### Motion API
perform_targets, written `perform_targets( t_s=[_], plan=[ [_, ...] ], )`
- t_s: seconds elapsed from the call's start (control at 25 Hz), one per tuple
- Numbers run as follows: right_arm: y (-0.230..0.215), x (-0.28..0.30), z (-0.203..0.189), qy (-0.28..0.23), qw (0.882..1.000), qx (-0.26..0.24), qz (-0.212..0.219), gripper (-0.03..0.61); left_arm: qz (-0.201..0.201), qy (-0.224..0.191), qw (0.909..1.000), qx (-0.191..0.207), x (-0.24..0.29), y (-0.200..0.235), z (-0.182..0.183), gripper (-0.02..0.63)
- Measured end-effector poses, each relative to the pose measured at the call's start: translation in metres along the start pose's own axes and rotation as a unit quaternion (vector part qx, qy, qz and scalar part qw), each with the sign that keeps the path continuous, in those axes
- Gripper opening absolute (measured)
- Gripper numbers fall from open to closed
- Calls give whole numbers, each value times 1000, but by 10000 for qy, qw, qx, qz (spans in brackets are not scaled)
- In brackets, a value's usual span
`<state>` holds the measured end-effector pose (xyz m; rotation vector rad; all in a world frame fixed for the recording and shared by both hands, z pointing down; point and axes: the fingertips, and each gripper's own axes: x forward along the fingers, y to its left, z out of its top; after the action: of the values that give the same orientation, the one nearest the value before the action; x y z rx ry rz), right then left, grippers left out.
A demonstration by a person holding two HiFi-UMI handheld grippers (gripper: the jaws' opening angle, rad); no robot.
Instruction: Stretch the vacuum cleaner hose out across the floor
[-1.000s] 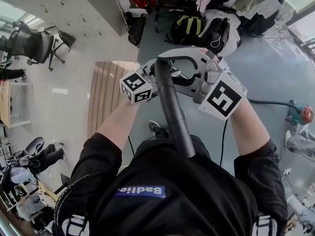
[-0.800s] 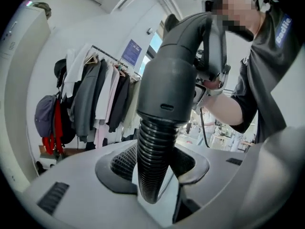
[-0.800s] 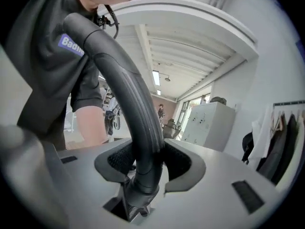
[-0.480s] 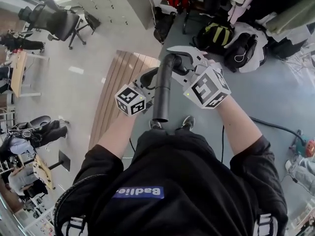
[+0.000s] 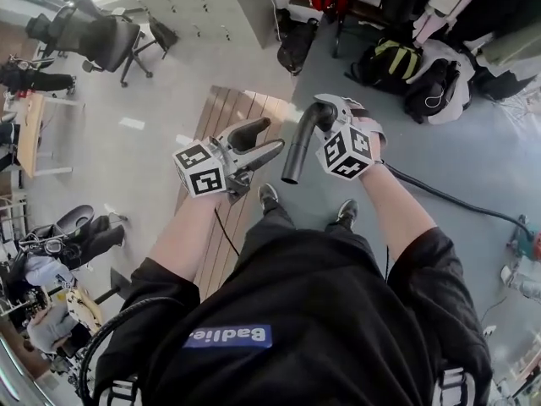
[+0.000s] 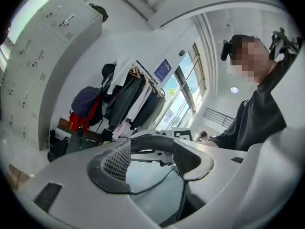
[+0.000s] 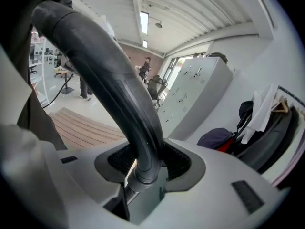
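Observation:
My right gripper [image 5: 325,108] is shut on the bend of a black curved vacuum tube [image 5: 296,149]; its jaws have just closed in on it. The tube's open end hangs down toward the floor. In the right gripper view the tube [image 7: 107,73] rises from between the pads of that gripper [image 7: 147,163]. My left gripper [image 5: 272,135] is open and empty to the tube's left, apart from it, its jaws having just opened. In the left gripper view nothing lies between the pads of the left gripper [image 6: 152,159]. A thin dark hose [image 5: 444,200] trails right across the grey floor.
A slatted wooden board [image 5: 226,118] lies on the floor below the left gripper. Backpacks and bags [image 5: 397,62] sit under hanging coats at the top. An office chair [image 5: 106,41] stands top left. The person's shoes [image 5: 269,194] are just below the grippers.
The left gripper has let go of the tube, opened and moved off to the left. The right gripper has come down with the tube, whose free end has swung away from the body.

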<state>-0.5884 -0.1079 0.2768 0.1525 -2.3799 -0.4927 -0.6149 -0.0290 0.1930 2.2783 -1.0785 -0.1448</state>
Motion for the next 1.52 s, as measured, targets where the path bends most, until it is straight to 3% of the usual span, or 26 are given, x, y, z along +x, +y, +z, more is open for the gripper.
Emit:
perform_targets(
  t_s=[0.12,0.24,0.44,0.56,0.64,0.76,1.0,1.24,1.4,1.52],
  plan=[
    [5,45,-1,484,9984,153,-248,175,-577,520,9965,-321,-19,20,9,270],
    [9,84,-11,938,9938,290,-523,175,-804,1300,9860,-669,-27,44,-1,271],
    [13,125,-44,1571,9832,426,-830,175,-905,2854,9482,-1061,-20,65,-61,272],
    [20,142,-58,1655,9814,474,-852,174,-1006,3243,9267,-1609,-9,68,-97,272],
    [26,153,-69,1613,9825,498,-781,175,-1040,3347,9184,-1838,1,72,-118,270],
    [34,168,-93,1430,9865,549,-574,175,-1029,3337,9169,-1931,16,83,-140,258],
    [75,195,-158,944,9946,348,269,175,-841,3370,9178,-1925,33,133,-179,199],
    [135,228,-240,1202,9885,234,882,175,-665,3890,9112,-1183,42,201,-250,163],
    [162,249,-306,1398,9839,641,911,178,-314,3913,9154,-892,46,276,-293,158],
    [172,262,-346,1355,9829,988,761,178,32,3661,9253,-992,41,337,-314,155]
  ],
)
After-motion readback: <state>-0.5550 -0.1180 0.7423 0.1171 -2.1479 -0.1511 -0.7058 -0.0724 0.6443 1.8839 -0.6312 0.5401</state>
